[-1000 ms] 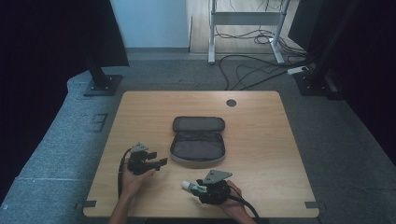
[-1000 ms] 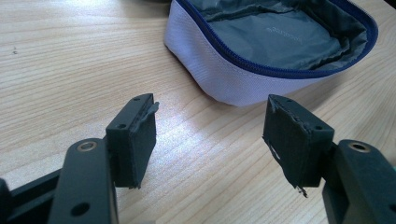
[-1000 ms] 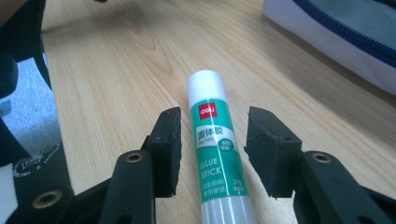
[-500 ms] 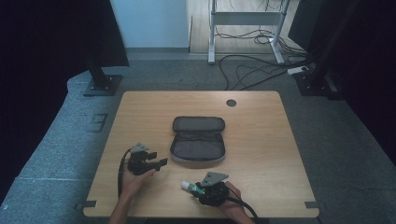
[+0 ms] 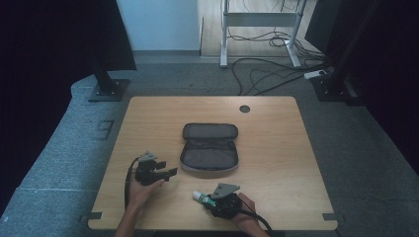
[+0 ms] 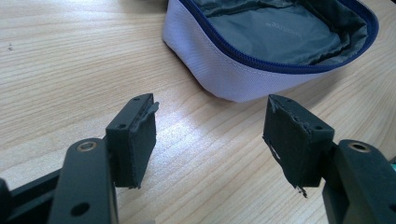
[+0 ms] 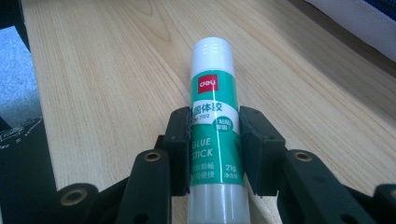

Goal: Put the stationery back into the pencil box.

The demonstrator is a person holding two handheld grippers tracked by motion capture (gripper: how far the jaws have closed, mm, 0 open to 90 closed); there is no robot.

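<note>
High view: wooden table (image 5: 276,148) w/ an open grey pencil case (image 5: 209,148) at centre, lid flap folded back away from the person. Left gripper (image 5: 165,174) sits near the front-left edge, just left of the case. Right gripper (image 5: 207,200) sits near the front edge, below the case, carrying a glue stick (image 5: 201,197).

Left gripper view (image 6: 208,140): jaws spread wide, nothing between them; case's near wall (image 6: 243,74) and blue zip rim just ahead, grey lining visible inside.

Right gripper view (image 7: 215,151): jaws clamped on the glue stick (image 7: 215,126) at its green label. Stick's long axis runs along the jaws; white cap end points fwd, clear of the pads. Label text legible here, not from above. In the high view, cap end points left.
</note>
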